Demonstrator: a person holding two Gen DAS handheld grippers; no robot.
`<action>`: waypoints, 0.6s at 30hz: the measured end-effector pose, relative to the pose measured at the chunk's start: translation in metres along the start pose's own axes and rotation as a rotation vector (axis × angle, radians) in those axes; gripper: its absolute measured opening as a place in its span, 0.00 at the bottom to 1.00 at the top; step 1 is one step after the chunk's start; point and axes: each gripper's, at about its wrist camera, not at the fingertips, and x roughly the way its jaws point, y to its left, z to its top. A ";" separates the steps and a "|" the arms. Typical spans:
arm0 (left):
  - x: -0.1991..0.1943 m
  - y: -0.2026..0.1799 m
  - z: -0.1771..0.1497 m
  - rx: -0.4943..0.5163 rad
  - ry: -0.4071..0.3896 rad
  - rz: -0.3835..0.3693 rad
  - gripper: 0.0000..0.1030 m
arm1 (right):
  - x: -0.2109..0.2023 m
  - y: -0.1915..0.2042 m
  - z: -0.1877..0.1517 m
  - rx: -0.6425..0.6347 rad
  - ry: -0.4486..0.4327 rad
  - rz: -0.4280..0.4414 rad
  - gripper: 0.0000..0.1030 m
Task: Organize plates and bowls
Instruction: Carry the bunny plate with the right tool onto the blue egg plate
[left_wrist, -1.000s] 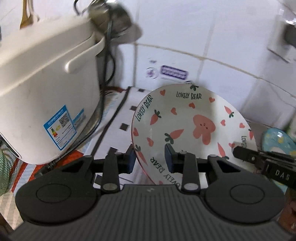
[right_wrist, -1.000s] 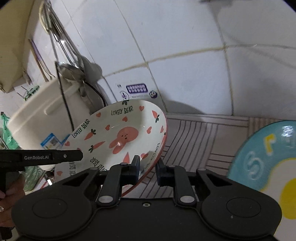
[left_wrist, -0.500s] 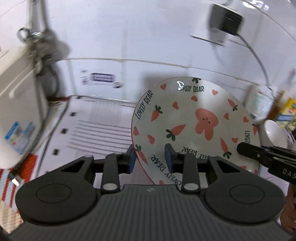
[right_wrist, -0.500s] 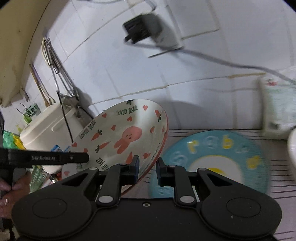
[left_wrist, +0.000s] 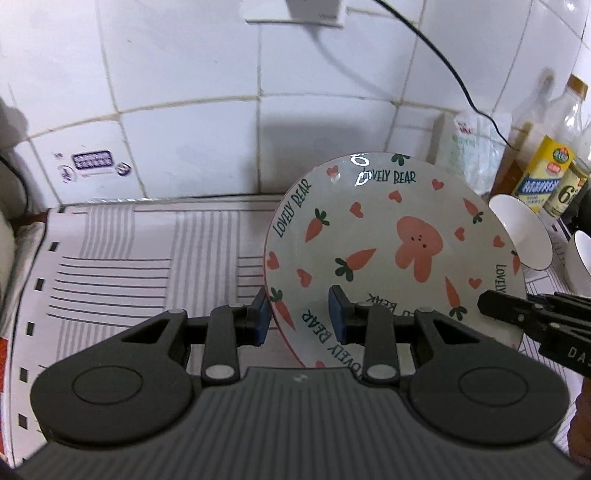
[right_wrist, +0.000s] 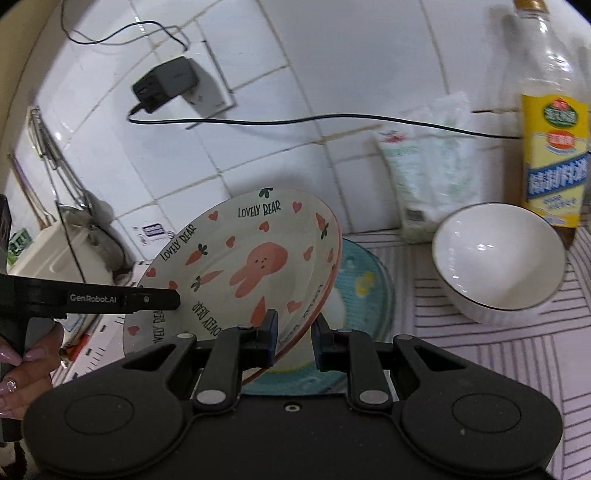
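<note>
White ceramic plate with pink bunny, carrots and hearts (left_wrist: 388, 251): tilted, held off the striped tabletop (left_wrist: 129, 258) by me. Its lower rim is hidden behind my gripper bodies. Left gripper (left_wrist: 299, 314) points steeply down, jaws narrowly apart, clamped on the left rim. Right gripper (right_wrist: 293, 334), jaws nearly closed, pinches the right rim. Blue round plate (right_wrist: 365, 280) lies mostly covered under it; white bowl (right_wrist: 498, 258) sits right.
</note>
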 end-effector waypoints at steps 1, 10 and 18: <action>0.003 -0.001 0.000 0.001 0.009 -0.005 0.30 | 0.000 -0.002 0.000 0.004 0.002 -0.007 0.23; 0.017 -0.007 0.003 0.025 0.097 0.005 0.30 | -0.001 -0.014 -0.013 0.065 0.025 -0.044 0.23; 0.024 -0.012 0.009 0.067 0.128 0.008 0.30 | 0.004 -0.013 -0.013 0.055 0.058 -0.086 0.23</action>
